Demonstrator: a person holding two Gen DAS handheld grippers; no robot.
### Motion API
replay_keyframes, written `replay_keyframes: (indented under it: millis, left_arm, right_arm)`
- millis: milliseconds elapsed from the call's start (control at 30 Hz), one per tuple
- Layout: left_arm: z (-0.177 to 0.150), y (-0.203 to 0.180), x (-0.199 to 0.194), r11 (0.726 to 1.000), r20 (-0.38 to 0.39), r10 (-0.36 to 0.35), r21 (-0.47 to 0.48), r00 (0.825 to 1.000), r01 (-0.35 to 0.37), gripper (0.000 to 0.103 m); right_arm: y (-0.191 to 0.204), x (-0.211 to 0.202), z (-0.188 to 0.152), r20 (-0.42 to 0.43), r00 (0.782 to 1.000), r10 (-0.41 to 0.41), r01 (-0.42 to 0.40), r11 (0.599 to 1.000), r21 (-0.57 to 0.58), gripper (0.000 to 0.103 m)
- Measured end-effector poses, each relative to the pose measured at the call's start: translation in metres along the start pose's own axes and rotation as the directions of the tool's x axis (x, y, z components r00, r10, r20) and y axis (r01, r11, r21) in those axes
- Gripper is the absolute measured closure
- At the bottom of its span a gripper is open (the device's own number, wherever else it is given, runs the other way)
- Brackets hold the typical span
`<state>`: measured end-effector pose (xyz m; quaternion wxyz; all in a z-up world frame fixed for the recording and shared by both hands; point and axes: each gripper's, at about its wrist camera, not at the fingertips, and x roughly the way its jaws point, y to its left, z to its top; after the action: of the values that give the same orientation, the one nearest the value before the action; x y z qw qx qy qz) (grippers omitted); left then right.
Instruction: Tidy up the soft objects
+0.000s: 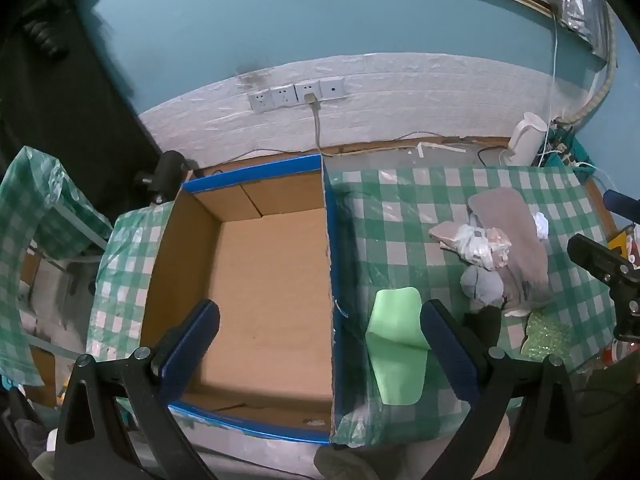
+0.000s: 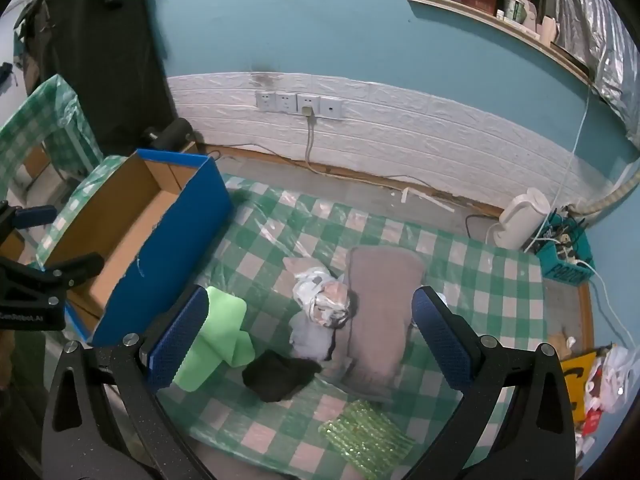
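Both the left gripper and right gripper hover spread wide, holding nothing. The cardboard box is bare inside; the green foam, black cloth, brown cushion and bubble wrap all lie outside on the checked tablecloth, so sorting seems unstarted.

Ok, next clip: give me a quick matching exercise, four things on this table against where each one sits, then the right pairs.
Things:
1. cardboard box
2. green foam sheet
3. black cloth
4. white kettle

Places:
A. at the table's far right edge, near the wall
B. just right of the box's blue wall, on the checked tablecloth
C. on the table's left part, open on top, nothing inside
D. on the near side of the pile of soft things, next to the foam

Pairs: 1-C, 2-B, 3-D, 4-A
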<state>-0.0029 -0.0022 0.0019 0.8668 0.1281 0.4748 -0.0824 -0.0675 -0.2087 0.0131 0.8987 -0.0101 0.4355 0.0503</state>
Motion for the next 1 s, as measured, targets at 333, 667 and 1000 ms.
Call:
replay_keyframes:
  millis: [333, 667, 1000]
  left_arm:
    - [0.0018, 0.0000, -0.0012, 1.000, -0.002, -0.005, 0.001, 1.000, 0.005, 0.002]
    - [-0.0003, -0.0052, -0.0018, 1.000, -0.002, -0.006, 0.002, 1.000, 0.006, 0.002]
    - [-0.0001, -0.0044, -0.0017, 1.000, -0.003, -0.006, 0.001, 1.000, 0.006, 0.002]
  right_arm:
    - [-0.0010, -0.0001, -0.0008, 0.000, 1.000, -0.002, 0.002, 1.000, 0.000, 0.002]
    - [-0.0020, -0.0002, -0.0013, -0.002, 1.000, -0.002, 0.002, 1.000, 0.000, 0.002]
    - [-0.0032, -0.0004, -0.0011, -0.003, 1.000, -0.003, 0.003, 1.000, 0.000, 0.002]
